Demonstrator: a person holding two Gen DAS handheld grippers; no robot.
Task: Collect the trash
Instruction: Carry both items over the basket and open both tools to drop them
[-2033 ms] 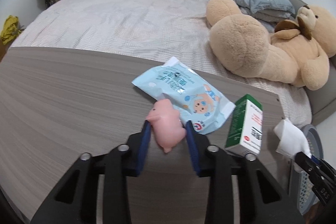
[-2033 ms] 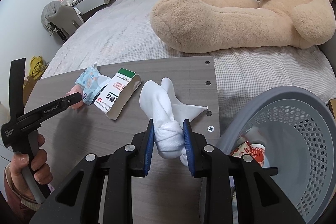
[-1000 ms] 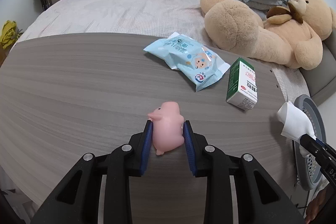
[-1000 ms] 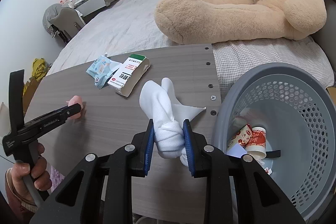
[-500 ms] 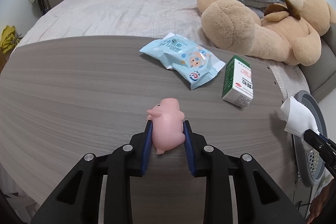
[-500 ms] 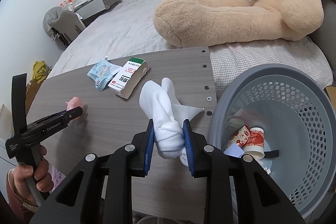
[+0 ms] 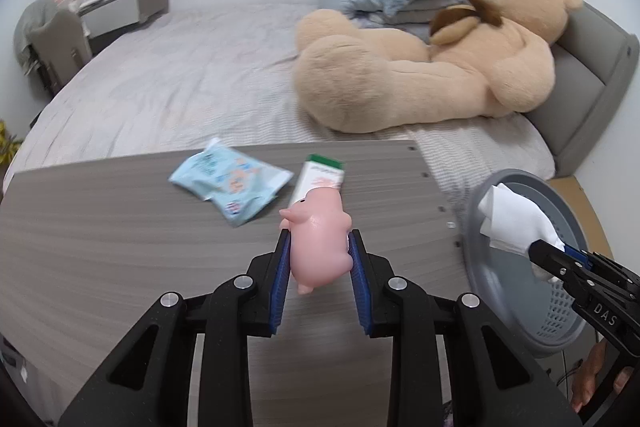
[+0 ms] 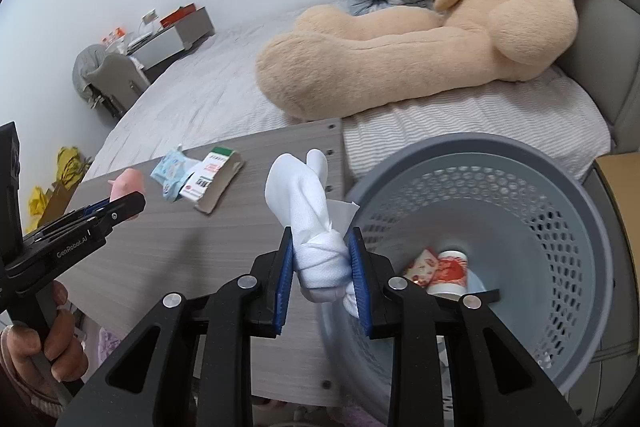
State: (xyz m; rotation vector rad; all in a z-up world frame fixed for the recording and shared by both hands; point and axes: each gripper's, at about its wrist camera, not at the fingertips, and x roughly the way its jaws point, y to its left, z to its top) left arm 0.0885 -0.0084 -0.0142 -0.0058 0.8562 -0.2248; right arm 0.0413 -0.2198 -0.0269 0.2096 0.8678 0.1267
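Your left tongs (image 7: 319,259) clamp one pink pig toy (image 7: 318,239), lifted above the desk (image 7: 120,227). Your right tongs (image 8: 322,267) pinch one knotted white cloth (image 8: 308,211) at the near-left rim of the grey basket (image 8: 568,227), your chosen landmark. Inside the basket lie two red-and-white paper cups (image 8: 444,267). Left of the basket, on the desk, rest two things close together: one light blue wipes packet (image 7: 228,183) and one green-topped white carton (image 7: 320,177). Beyond the basket, on the bed (image 7: 180,75), lies one big tan teddy bear (image 7: 440,67).
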